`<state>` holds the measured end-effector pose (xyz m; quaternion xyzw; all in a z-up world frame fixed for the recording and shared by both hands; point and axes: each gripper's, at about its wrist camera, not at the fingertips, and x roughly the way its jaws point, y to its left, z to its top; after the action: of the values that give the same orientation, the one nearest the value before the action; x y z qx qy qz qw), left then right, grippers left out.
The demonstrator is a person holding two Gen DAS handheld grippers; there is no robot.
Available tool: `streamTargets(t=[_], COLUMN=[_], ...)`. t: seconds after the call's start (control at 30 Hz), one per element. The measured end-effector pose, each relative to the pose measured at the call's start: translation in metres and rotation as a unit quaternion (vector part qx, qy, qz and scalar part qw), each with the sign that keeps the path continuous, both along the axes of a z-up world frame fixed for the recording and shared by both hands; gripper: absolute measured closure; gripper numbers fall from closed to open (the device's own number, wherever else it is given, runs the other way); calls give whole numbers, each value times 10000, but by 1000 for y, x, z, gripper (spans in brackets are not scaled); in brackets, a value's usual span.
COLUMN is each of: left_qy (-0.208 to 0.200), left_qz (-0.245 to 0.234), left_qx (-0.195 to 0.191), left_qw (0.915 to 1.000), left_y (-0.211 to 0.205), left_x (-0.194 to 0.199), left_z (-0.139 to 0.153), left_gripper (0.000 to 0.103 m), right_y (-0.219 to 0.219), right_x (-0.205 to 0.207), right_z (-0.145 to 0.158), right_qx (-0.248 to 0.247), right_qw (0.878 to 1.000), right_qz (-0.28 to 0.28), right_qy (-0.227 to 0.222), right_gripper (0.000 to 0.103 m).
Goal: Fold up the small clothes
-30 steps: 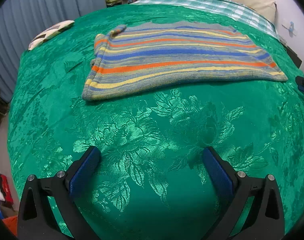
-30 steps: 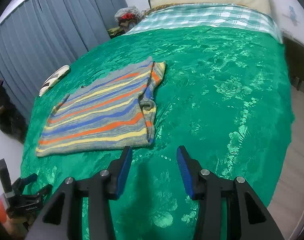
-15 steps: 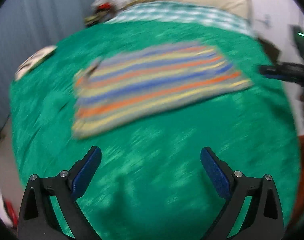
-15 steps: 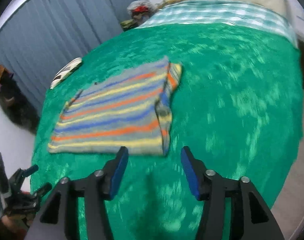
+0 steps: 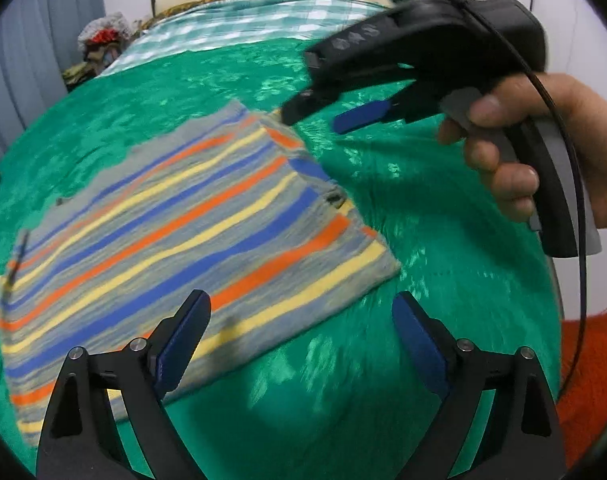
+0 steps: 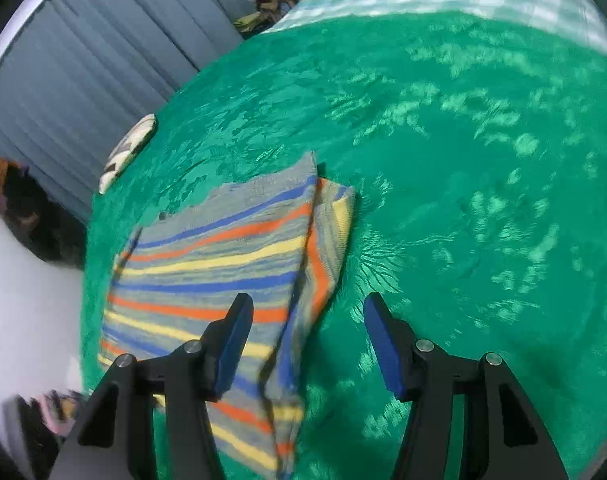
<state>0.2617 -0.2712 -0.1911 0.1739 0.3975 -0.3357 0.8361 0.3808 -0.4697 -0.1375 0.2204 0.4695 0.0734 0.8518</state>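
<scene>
striped garment (image 5: pixel 175 216) flat on green bed (image 5: pixel 383 380) | left gripper (image 5: pixel 301 344) fingers spread, closing, nothing between | right gripper (image 6: pixel 308 344) fingers spread, empty

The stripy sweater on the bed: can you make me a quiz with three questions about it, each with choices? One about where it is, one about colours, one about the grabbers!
1. Where does the striped sweater lie?
A. flat on the green bedspread
B. on the checked sheet
C. hanging from a gripper

2. Which stripe colours does it have?
A. red, green and white
B. orange, yellow and blue on grey
C. pink and black

3. What is in the right gripper?
A. a pinched sleeve
B. a pillow
C. nothing, its jaws stand apart

Answers: 1 A, the whole sweater rests on the green cover. 2 B, both views show those stripes. 3 C, no cloth is pinched between its blue pads.
</scene>
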Motion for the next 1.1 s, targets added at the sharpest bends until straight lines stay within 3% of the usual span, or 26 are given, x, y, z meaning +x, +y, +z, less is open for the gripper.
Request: streamTargets(t=[0.13, 0.27, 0.33, 0.37, 0.4, 0.43, 0.63, 0.8, 0.93, 1.1], left_qy=[28, 249, 285, 279, 247, 400, 295, 475, 660, 852], left_qz=[-182, -227, -159, -110, 12, 64, 619, 1580, 2372, 2947], left_qx=[7, -307, -379, -375, -318, -516, -1186, -1432, -1497, -1550], left_qw=[9998, 9990, 9987, 9988, 9992, 9978, 9906, 9758, 9576, 9391], left_y=[-21, -30, -32, -33, -31, -25, 56, 159, 234, 282], left_x=[6, 13, 18, 20, 22, 25, 13, 14, 23, 27], left_z=[-13, -19, -17, -15, -13, -8, 38, 49, 38, 23], left_gripper=[14, 31, 57, 95, 95, 95, 96, 96, 96, 96], right_y=[-10, -18, -15, -13, -9, -4, 37, 125, 214, 294], right_x=[36, 69, 88, 94, 100, 105, 99, 110, 126, 148], right_z=[-25, -37, -42, -45, -46, -45, 6, 51, 48, 21], right_qx=[263, 734, 1013, 1059, 1040, 860, 177, 243, 266, 353], right_qw=[9988, 9963, 9936, 9929, 9928, 9945, 9993, 9945, 9869, 9820], right_qz=[102, 63, 77, 79, 108, 139, 308, 992, 1573, 1855], right_qy=[394, 448, 487, 541, 583, 589, 77, -237, -245, -27], right_gripper=[44, 44, 44, 48, 77, 95, 94, 94, 94, 94])
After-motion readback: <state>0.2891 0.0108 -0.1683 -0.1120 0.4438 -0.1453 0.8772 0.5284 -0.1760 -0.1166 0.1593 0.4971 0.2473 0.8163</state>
